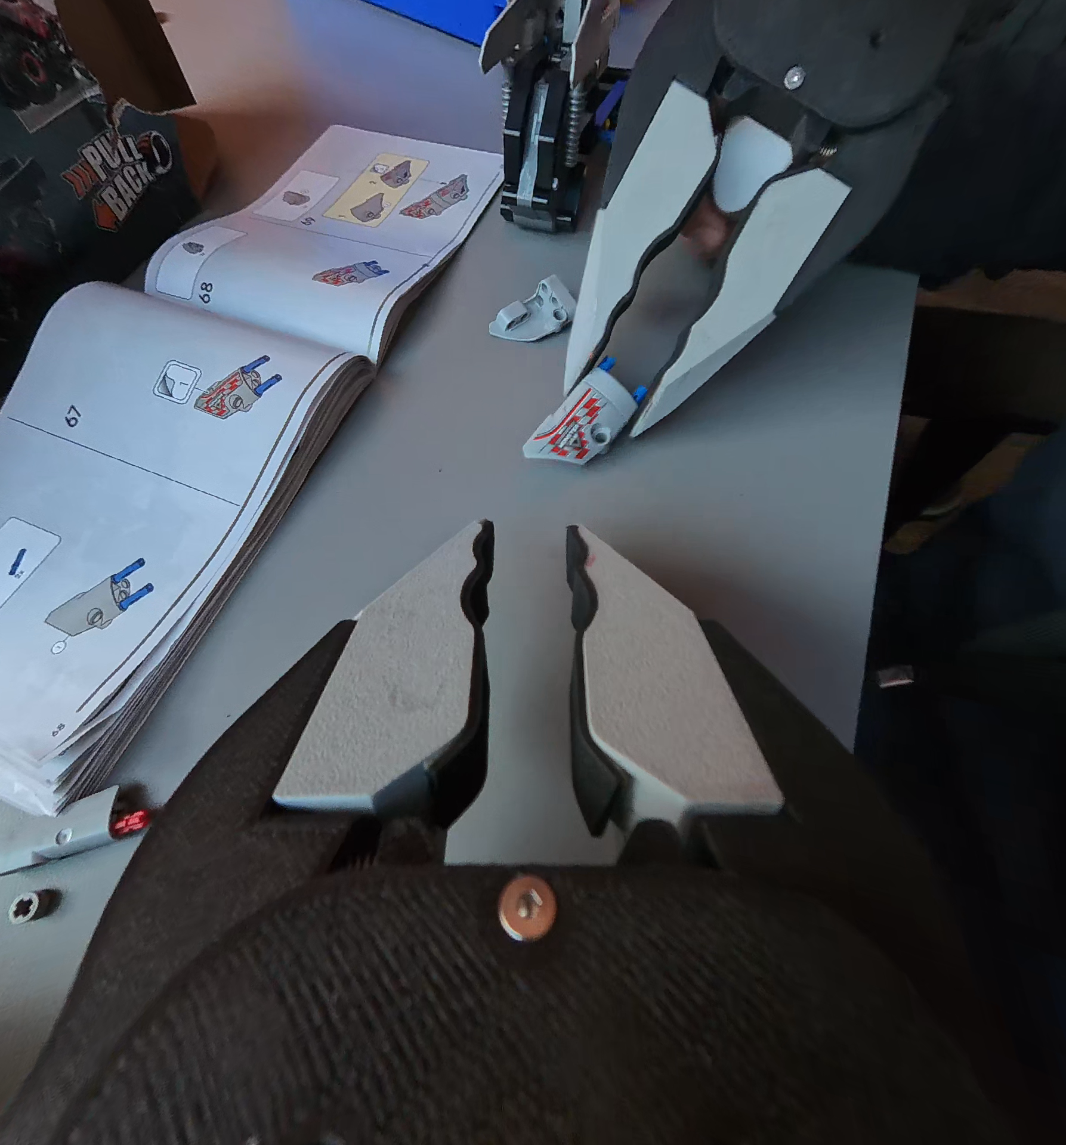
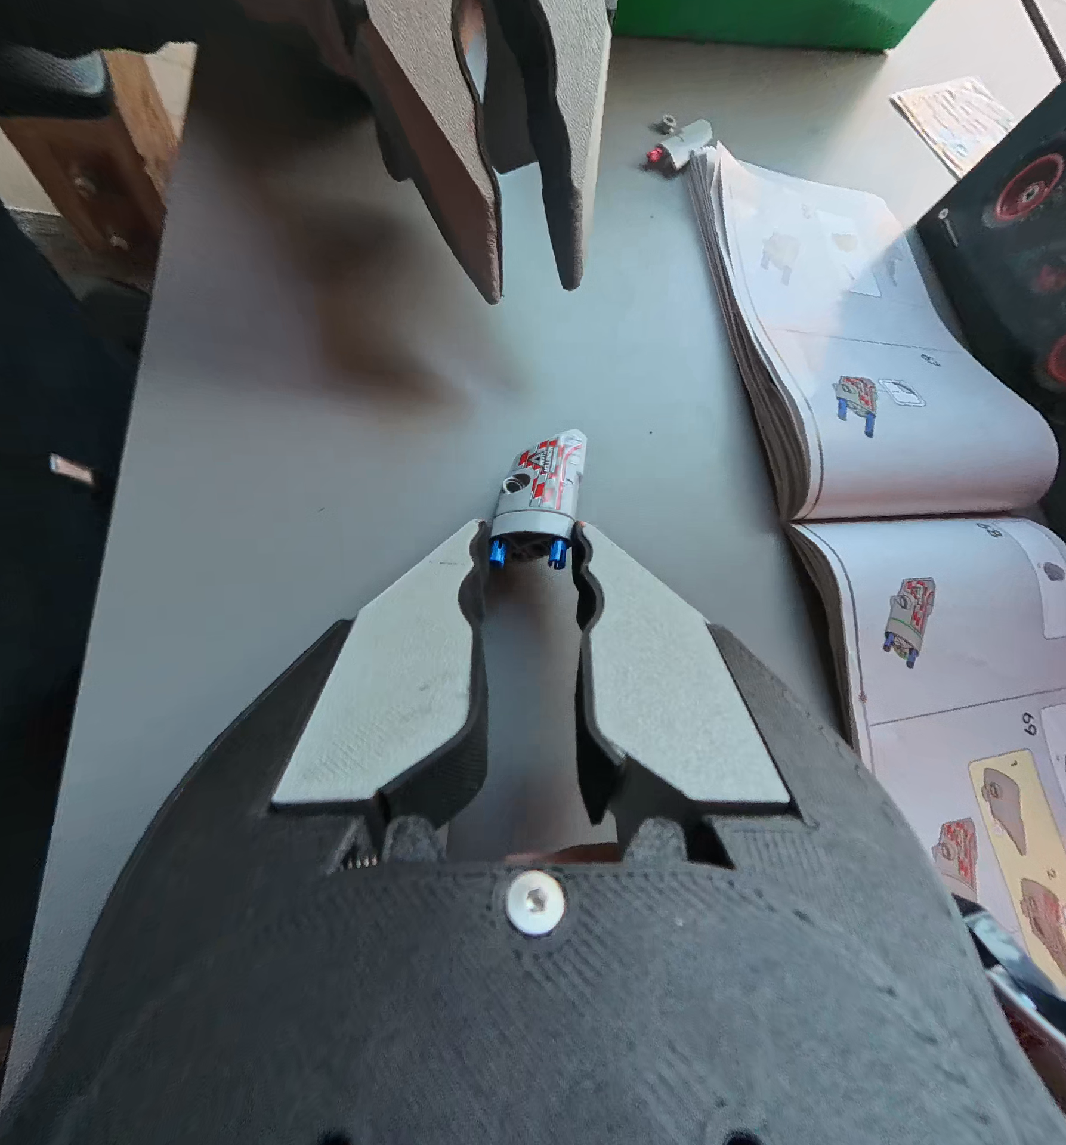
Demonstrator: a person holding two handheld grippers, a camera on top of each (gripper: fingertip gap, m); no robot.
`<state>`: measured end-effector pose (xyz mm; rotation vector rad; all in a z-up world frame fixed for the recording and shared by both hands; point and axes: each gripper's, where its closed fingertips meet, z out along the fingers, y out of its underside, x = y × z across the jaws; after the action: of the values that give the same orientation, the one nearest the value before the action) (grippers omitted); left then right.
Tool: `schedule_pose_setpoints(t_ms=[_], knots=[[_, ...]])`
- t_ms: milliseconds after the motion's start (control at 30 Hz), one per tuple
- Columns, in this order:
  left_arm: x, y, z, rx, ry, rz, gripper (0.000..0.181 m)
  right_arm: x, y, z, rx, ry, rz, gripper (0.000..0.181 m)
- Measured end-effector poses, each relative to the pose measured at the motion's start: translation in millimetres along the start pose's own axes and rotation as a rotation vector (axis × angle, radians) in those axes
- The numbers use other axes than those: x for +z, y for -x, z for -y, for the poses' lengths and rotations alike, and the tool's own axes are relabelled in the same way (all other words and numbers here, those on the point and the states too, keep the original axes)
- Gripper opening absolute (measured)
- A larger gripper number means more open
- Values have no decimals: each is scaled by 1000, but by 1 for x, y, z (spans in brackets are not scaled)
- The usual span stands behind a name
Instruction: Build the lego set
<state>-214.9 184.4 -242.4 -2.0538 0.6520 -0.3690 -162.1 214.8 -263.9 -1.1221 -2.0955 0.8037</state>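
A grey panel with a red sticker and two blue pins point(image 2: 539, 489) lies on the grey table point(image 2: 332, 557); it also shows in the left wrist view point(image 1: 580, 421). My right gripper point(image 2: 529, 528) is open, its tips flanking the panel's pin end low over the table, and it shows in the left wrist view point(image 1: 604, 409). My left gripper point(image 1: 529, 530) is open and empty, a short way from the panel and facing the right one; it shows in the right wrist view point(image 2: 531, 291). A plain grey panel point(image 1: 533, 310) lies beyond. The partly built black vehicle point(image 1: 542, 161) stands behind it.
The open instruction booklet point(image 1: 177, 465) lies along one side, as the right wrist view point(image 2: 920, 434) also shows. The set's box point(image 1: 53, 155) stands behind it. A small grey-and-red part point(image 1: 65, 833) and a bush point(image 1: 34, 906) lie by the booklet. The table edge point(image 1: 890, 495) is near. Some 7 cm of space lies between my two pairs of fingers. Between my left fingertips and the bush point(image 1: 34, 906) there is roughly 15 cm. Seen from the right wrist view point(image 2: 666, 119) as well.
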Motion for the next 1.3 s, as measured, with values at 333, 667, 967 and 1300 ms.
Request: schedule_pose_setpoints(t_ms=[333,667,967,1300], knots=[[-1,1,1,6,-12,10,20,-18,-6,-1,-29,-82,11,23],[-4,0,4,-12,-36,-9,20,-21,-14,4,9,-129,5,24],[-7,-3,7,26,-61,0,21,-21,-15,9,24,-159,15,23],[-7,-3,6,37,-60,9,21,-19,-16,10,10,-153,-5,24]])
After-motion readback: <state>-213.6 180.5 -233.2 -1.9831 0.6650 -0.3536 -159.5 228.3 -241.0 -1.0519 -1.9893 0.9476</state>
